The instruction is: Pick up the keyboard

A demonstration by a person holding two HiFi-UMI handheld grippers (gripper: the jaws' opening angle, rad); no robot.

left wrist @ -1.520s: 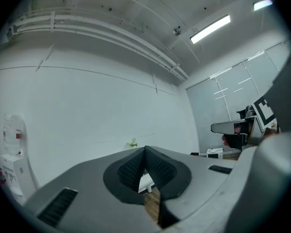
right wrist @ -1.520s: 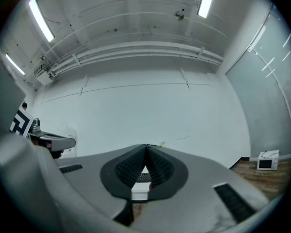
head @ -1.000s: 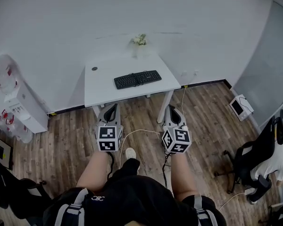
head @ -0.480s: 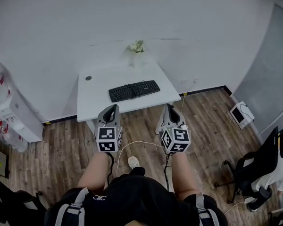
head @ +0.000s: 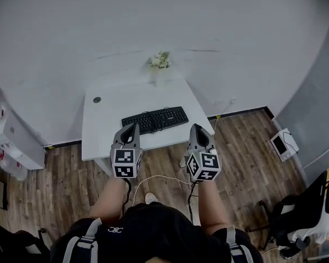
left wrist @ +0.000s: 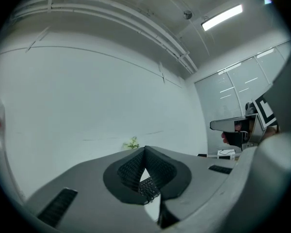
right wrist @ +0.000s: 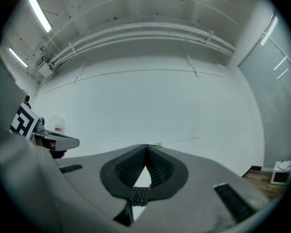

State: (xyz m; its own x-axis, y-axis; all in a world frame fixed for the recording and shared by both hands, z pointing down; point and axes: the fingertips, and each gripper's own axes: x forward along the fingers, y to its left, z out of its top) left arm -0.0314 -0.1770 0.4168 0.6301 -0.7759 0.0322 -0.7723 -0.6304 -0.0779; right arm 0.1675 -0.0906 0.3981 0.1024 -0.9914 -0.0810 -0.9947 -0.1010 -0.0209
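Observation:
A black keyboard [head: 155, 119] lies near the front edge of a white desk [head: 107, 125], seen in the head view. My left gripper [head: 132, 126] is shut and empty, its tip just short of the keyboard's left end. My right gripper [head: 196, 127] is also shut and empty, off the desk's front right corner, apart from the keyboard's right end. In the left gripper view the jaws [left wrist: 144, 152] meet at the tips and point at the white wall. The right gripper view shows the same closed tips [right wrist: 146, 147]; the keyboard is hidden below both sets of jaws.
A vase of pale flowers [head: 159, 64] stands at the desk's back edge, and a round cable hole [head: 97, 99] sits back left. A white water dispenser [head: 8, 138] stands at the left, an office chair [head: 312, 212] at the right. A white cable [head: 159, 178] runs over the wooden floor.
The person has walked toward the desk, so desk and keyboard have come nearer and lower in the head view. Both grippers now reach the desk's front edge and stay shut.

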